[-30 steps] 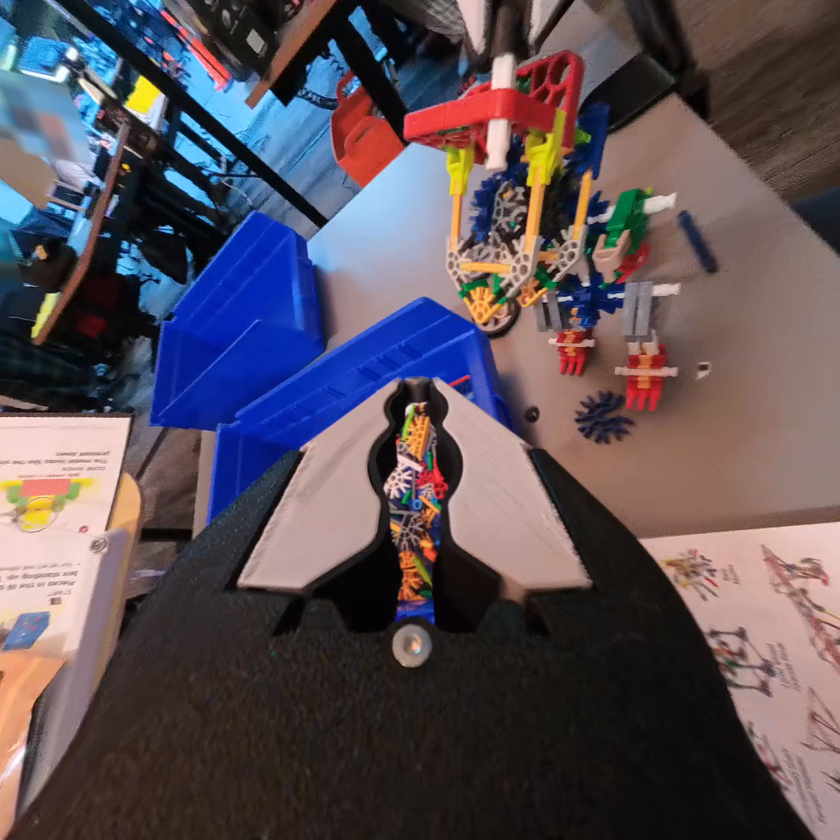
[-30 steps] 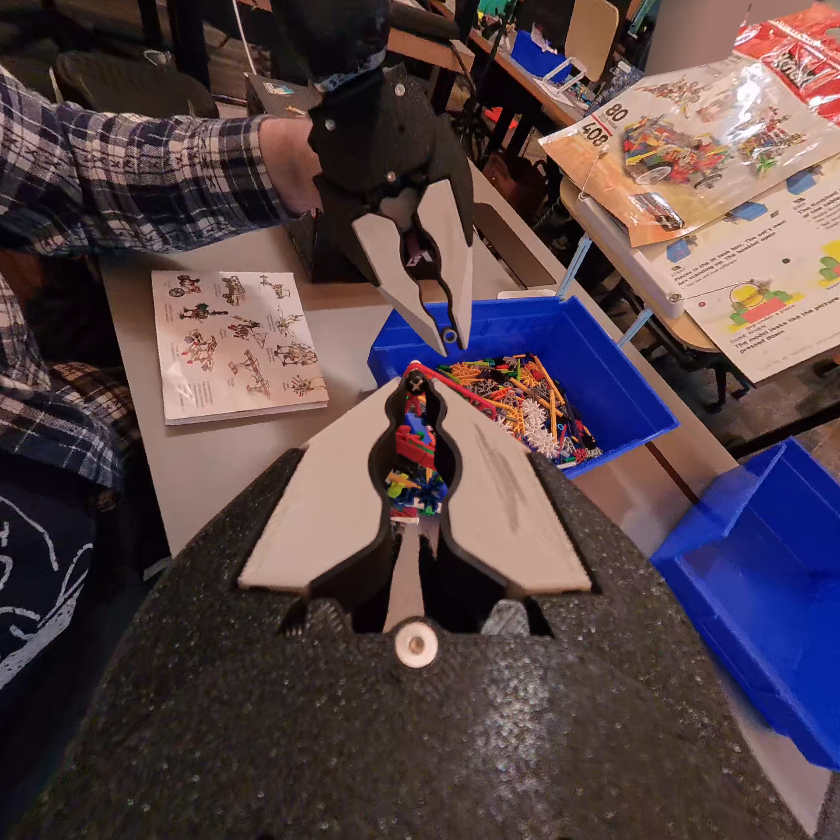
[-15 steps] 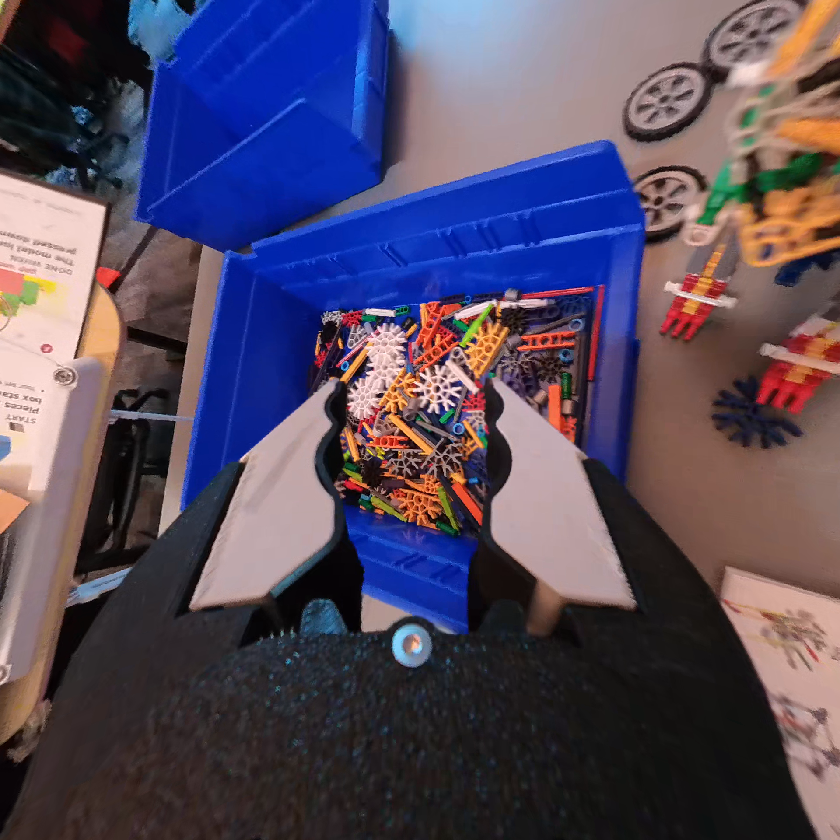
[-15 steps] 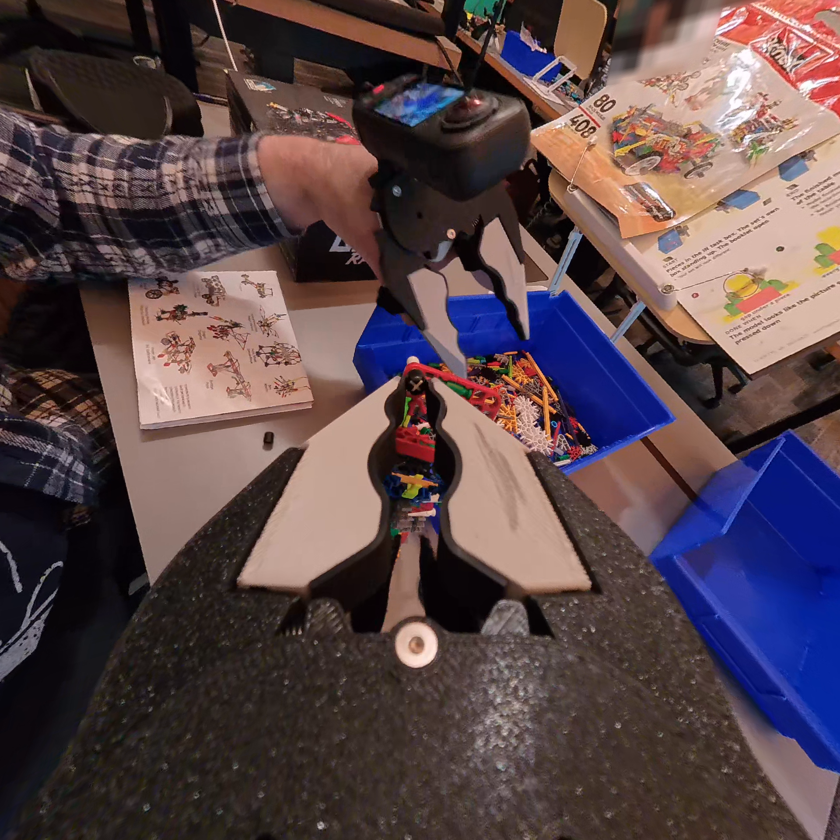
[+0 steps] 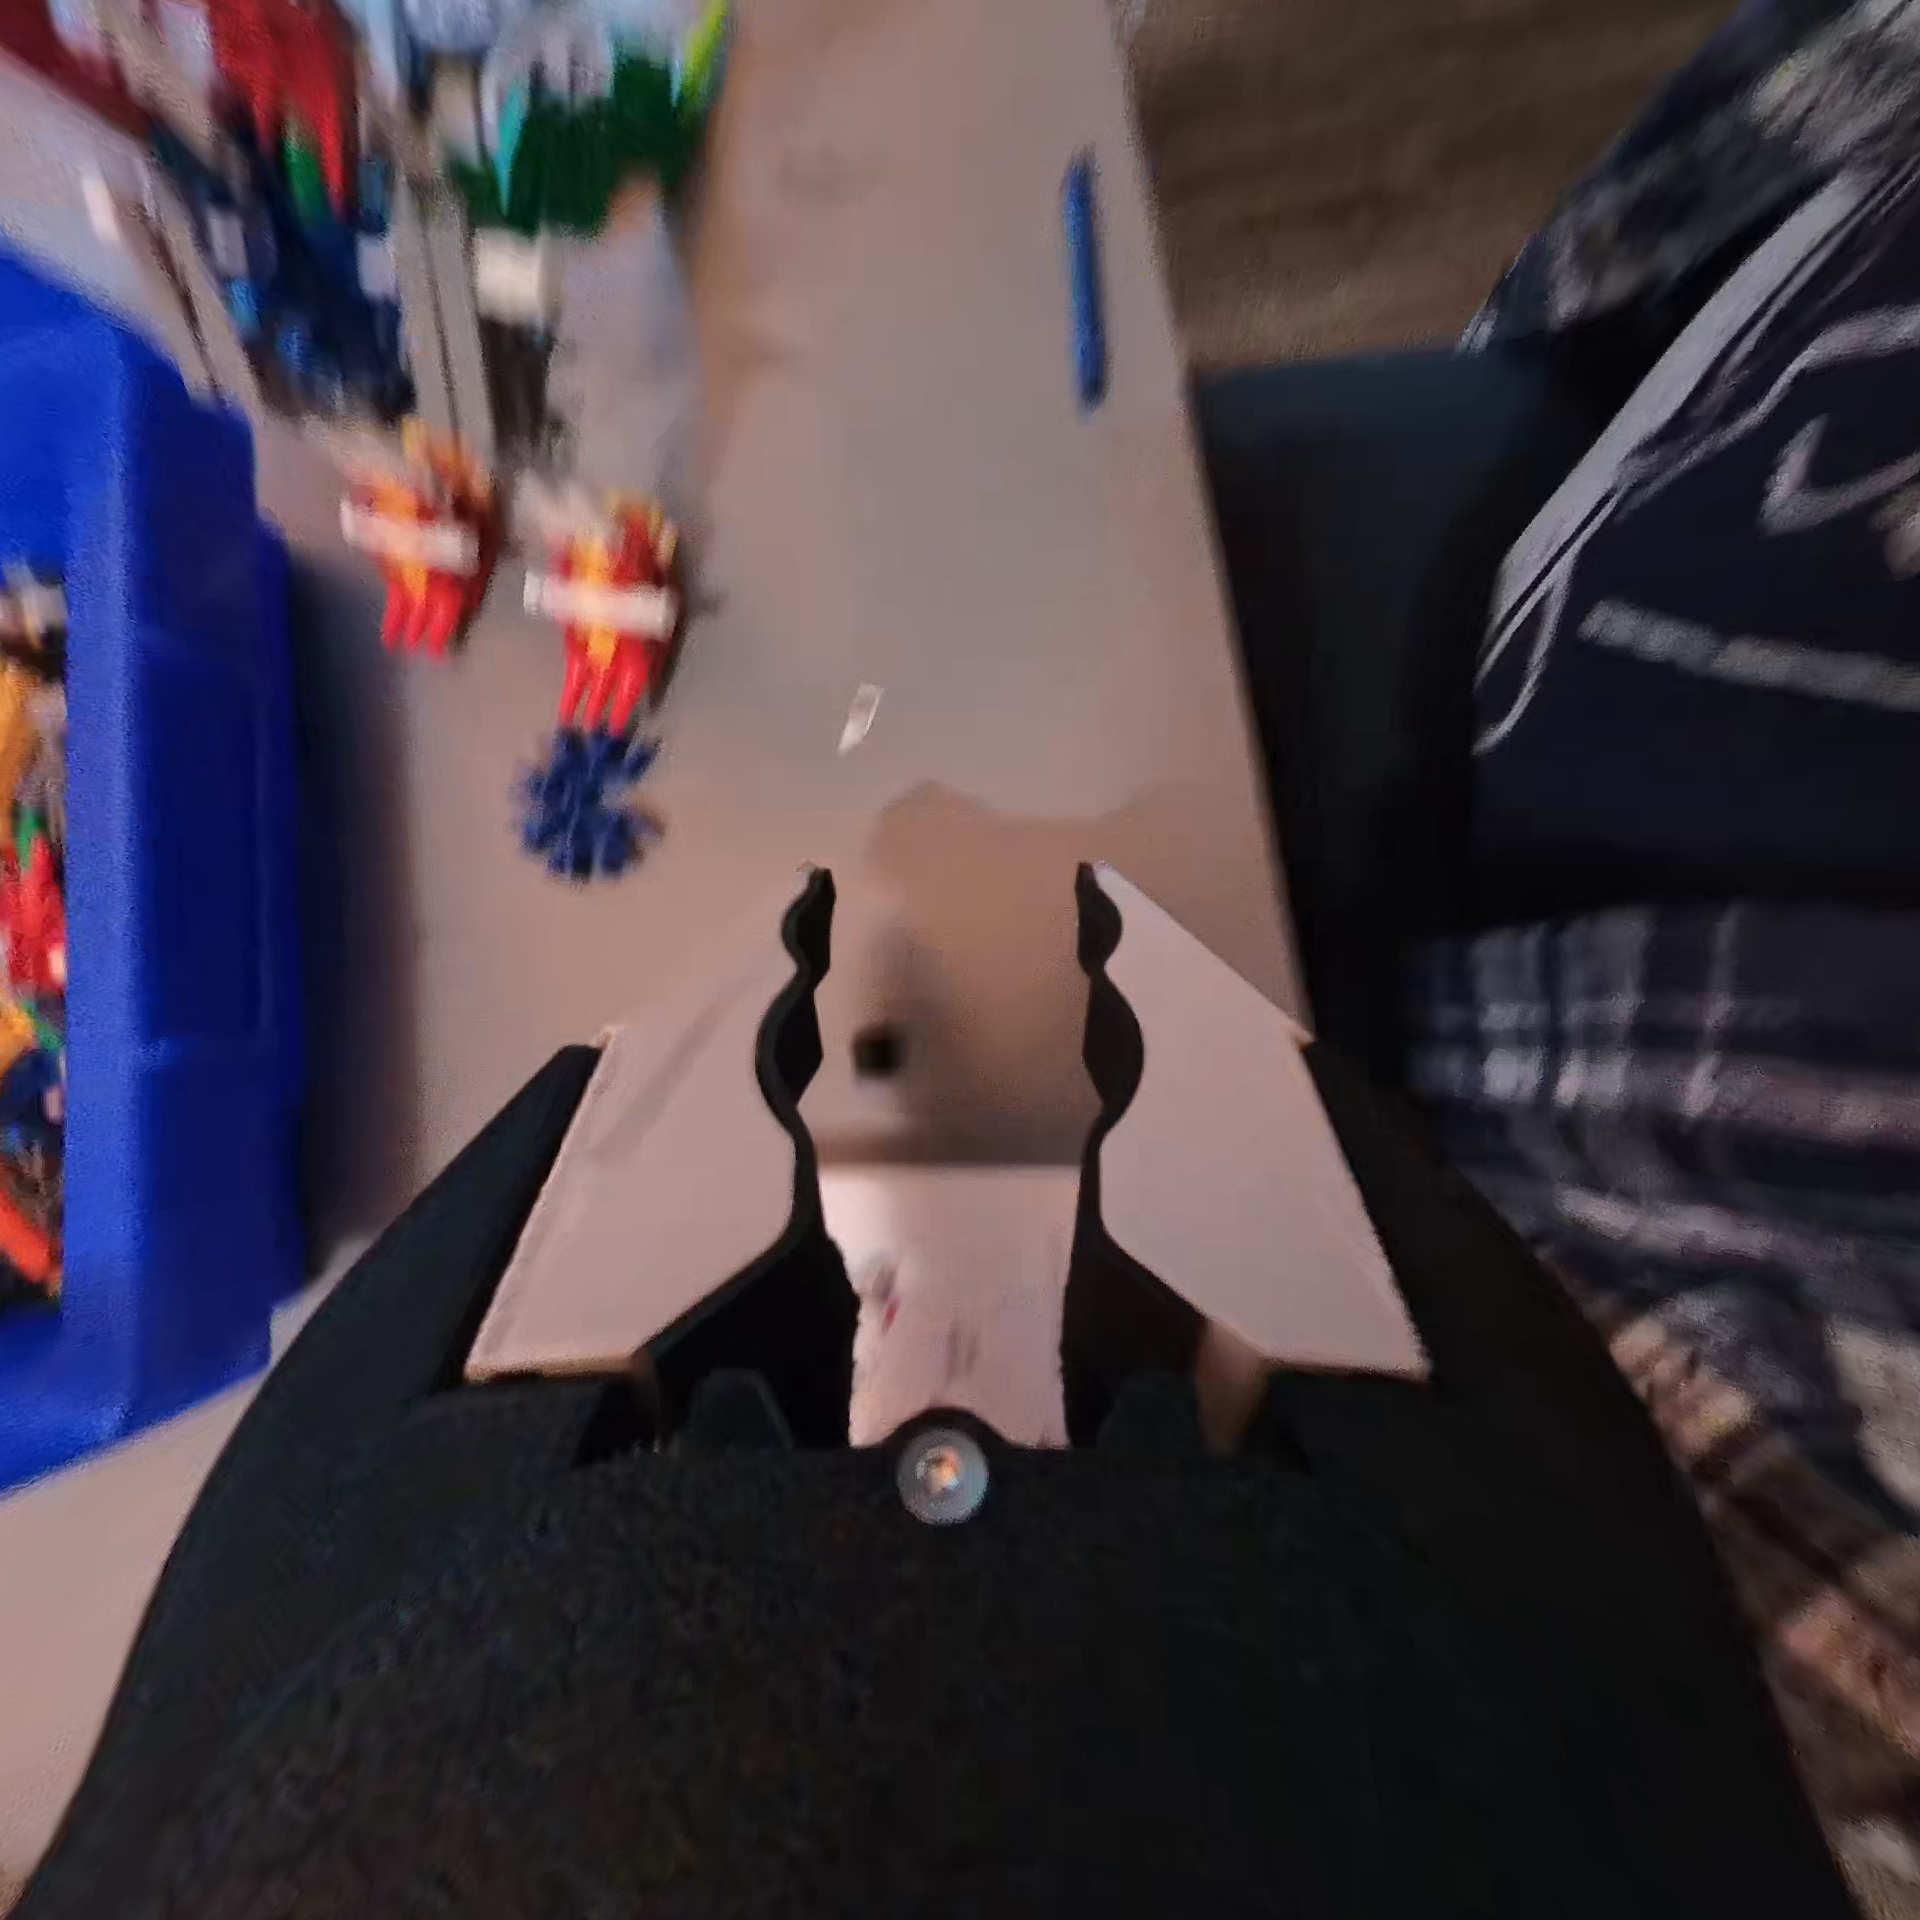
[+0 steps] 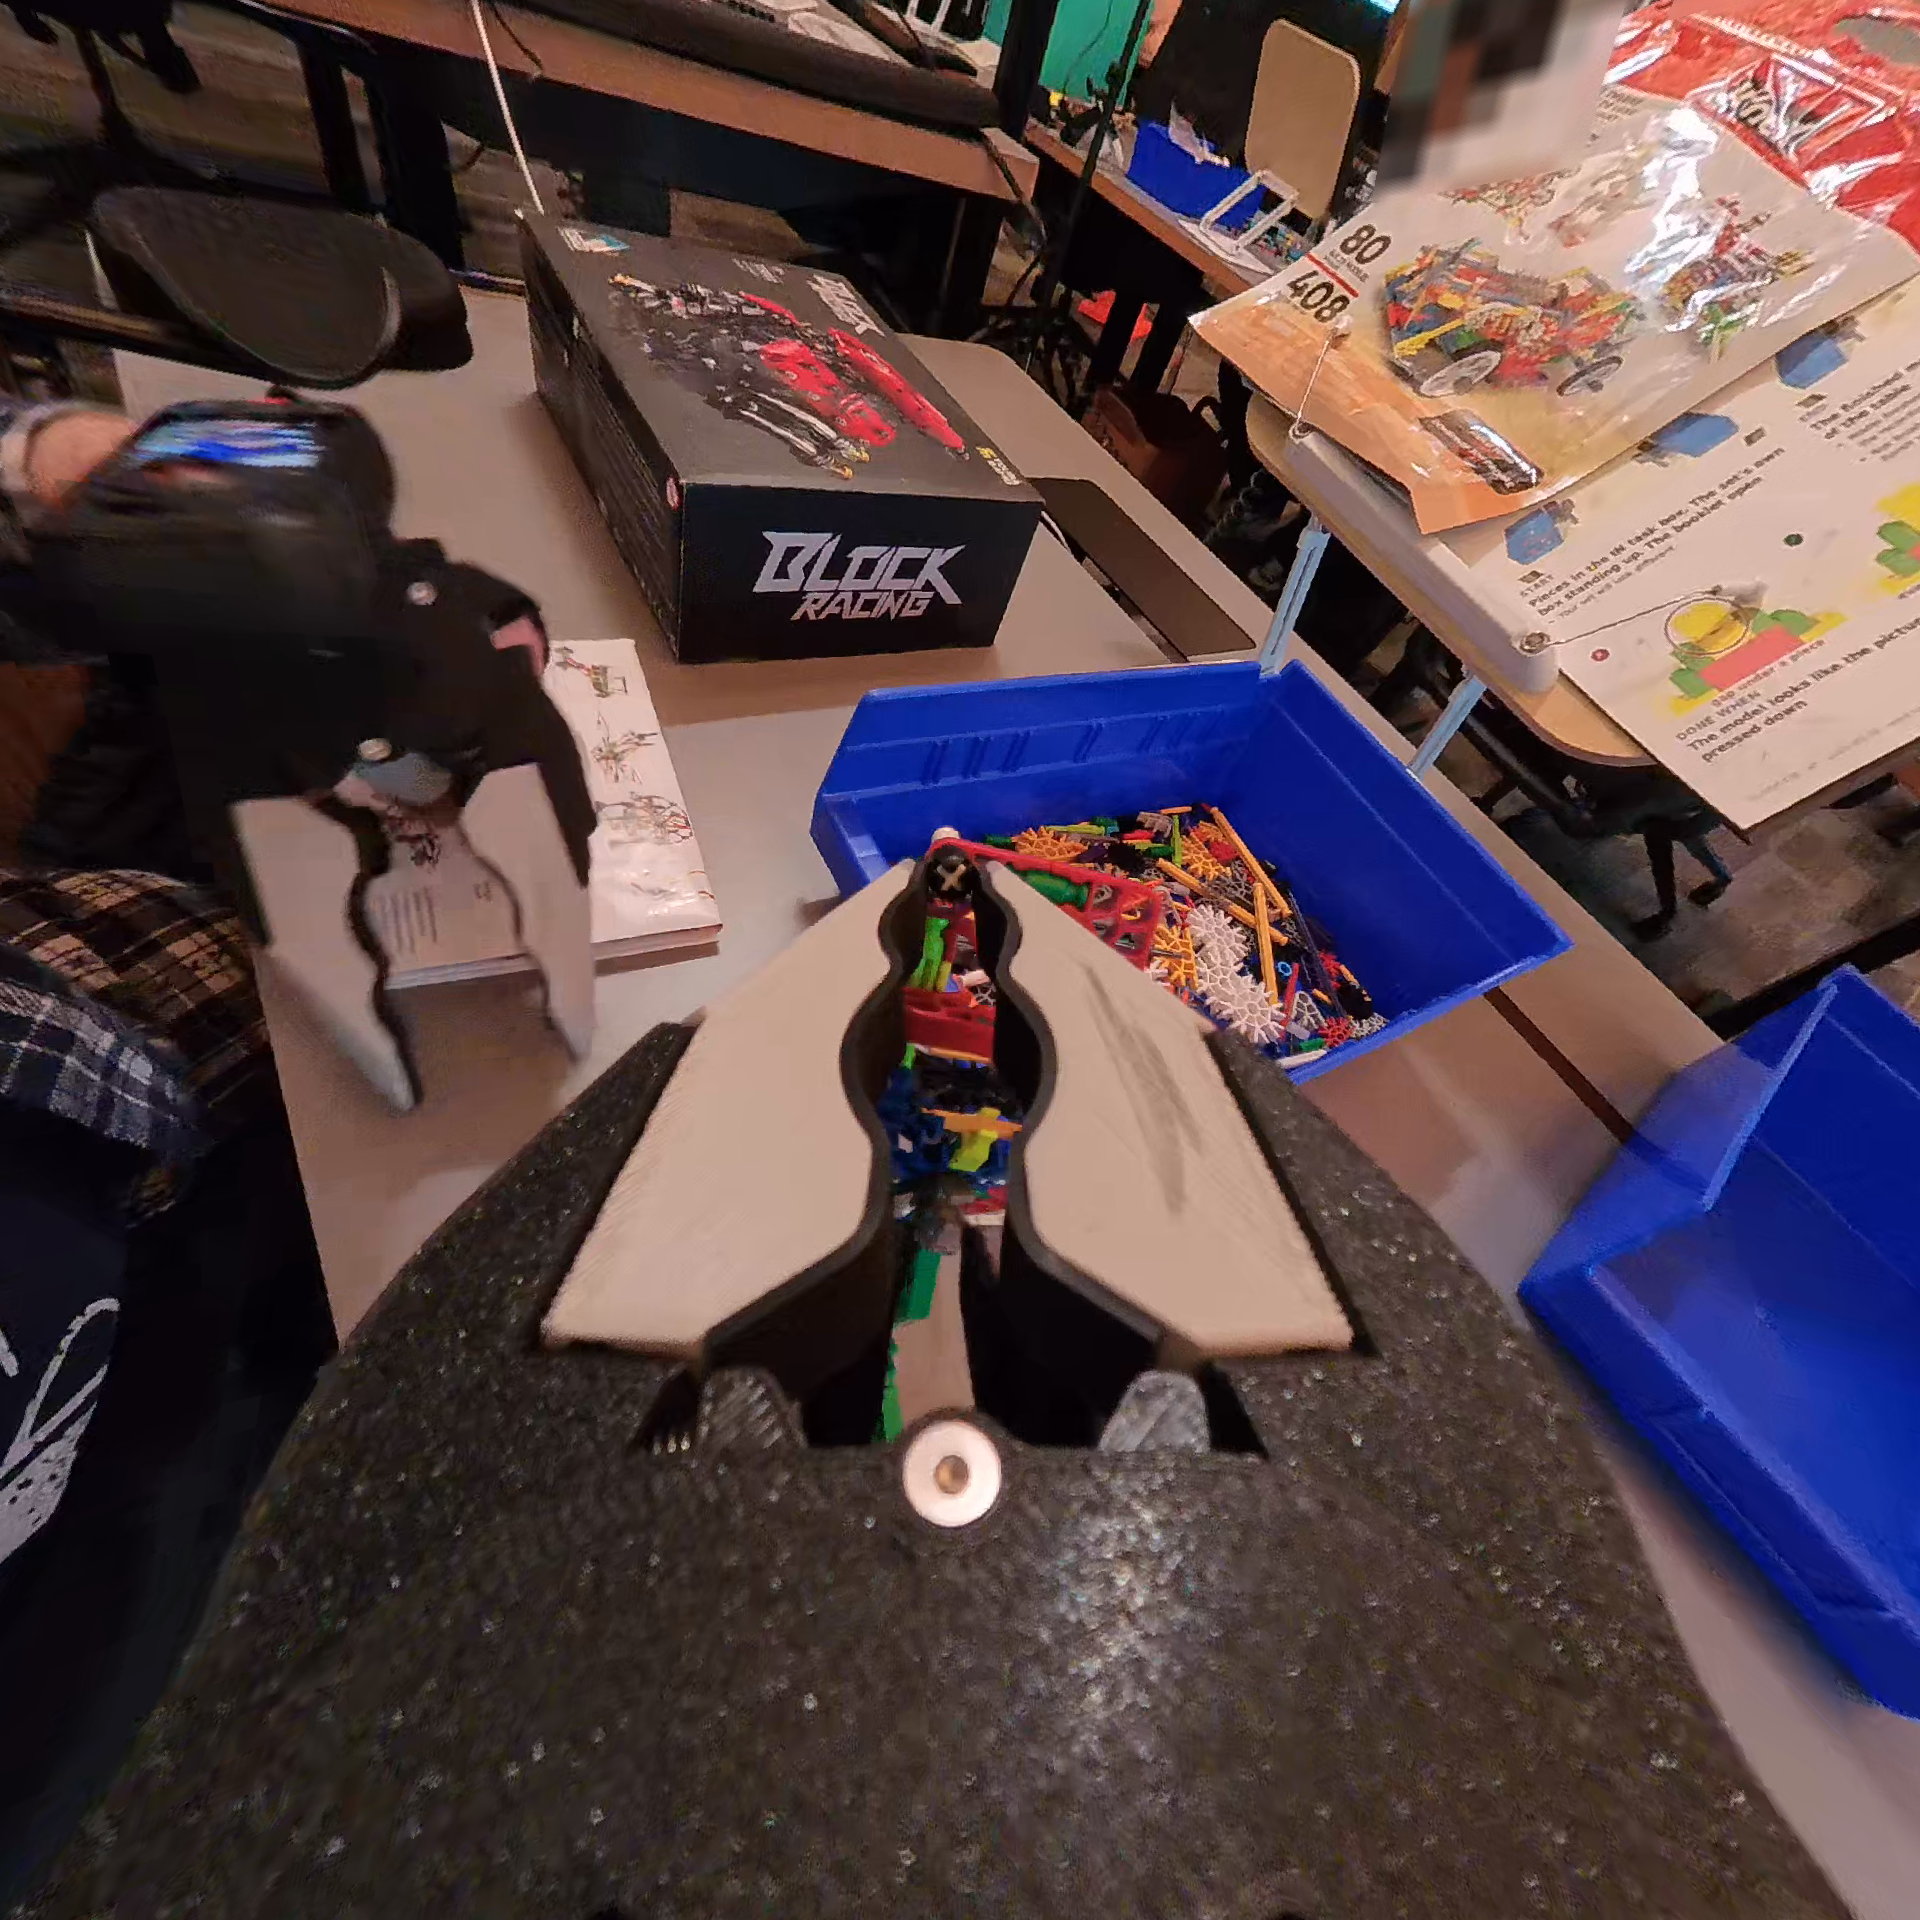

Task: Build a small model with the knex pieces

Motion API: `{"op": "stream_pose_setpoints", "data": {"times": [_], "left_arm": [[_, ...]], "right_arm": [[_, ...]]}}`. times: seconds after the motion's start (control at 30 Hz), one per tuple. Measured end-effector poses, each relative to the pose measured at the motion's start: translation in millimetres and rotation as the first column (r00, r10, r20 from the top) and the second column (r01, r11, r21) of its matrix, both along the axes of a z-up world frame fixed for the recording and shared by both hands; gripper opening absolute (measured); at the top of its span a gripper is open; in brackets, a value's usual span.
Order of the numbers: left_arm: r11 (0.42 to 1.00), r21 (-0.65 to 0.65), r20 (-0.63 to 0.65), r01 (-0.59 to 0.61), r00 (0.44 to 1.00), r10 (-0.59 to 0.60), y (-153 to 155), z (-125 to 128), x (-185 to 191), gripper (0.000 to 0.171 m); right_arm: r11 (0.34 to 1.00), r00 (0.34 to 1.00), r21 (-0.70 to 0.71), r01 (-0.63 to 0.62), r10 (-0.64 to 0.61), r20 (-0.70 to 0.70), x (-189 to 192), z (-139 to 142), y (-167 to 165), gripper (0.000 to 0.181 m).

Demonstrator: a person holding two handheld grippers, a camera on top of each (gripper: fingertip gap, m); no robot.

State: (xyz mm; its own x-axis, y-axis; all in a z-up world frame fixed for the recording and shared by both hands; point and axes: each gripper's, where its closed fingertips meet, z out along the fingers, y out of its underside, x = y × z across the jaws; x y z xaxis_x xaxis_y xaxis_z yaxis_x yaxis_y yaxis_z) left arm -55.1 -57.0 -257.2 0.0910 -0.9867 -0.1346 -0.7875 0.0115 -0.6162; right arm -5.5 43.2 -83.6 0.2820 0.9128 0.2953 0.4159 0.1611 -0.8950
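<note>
The left gripper now hangs with its jaws apart and nothing between them, low over the grey table with a small black piece lying on the surface just ahead of its open fingers; half a second ago it was poised, equally open, over the blue bin of building pieces, so it has swung away from the bin toward the person's side of the table, and the heavy blur in its own view agrees with a fast move. In the right wrist view that same gripper shows beside the open instruction booklet, in front of the black boxed set. The right gripper has hardly shifted: its jaws stay clamped on a white rod end at the top of the colourful rod-and-connector model, whose red panel shows just past the fingertips, over the near rim of the bin. A second, empty blue bin sits well apart at the right. In the left view the model's red claw-like feet and a loose dark blue snowflake connector lie between the bin wall and the gripper, blurred.
</note>
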Motion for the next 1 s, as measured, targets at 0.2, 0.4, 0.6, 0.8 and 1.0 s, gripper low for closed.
{"op": "stream_pose_setpoints", "data": {"times": [0.2,0.4,0.6,0.8,1.0], "left_arm": [[0.986,0.141,0.103,0.088,0.989,-0.103,-29,9,113,0.042],[0.991,0.13,0.107,-0.014,0.994,0.0,-13,-17,138,0.034],[0.965,0.229,0.216,-0.128,0.973,0.078,-1,19,123,0.041],[0.857,0.353,0.45,-0.374,0.872,0.195,70,116,59,0.045],[0.797,0.492,0.451,-0.35,0.886,0.111,118,161,49,0.043]], "right_arm": [[1.0,1.0,0.001,0.017,-0.017,-0.012,3,1,4,0.008],[1.0,1.0,0.004,0.025,-0.025,-0.007,7,1,6,0.008],[1.0,0.999,-0.003,0.017,-0.017,-0.028,10,2,9,0.008],[1.0,0.998,-0.023,-0.015,0.014,-0.059,9,2,9,0.008],[0.997,0.995,-0.045,-0.059,0.055,-0.08,8,3,9,0.007]]}}
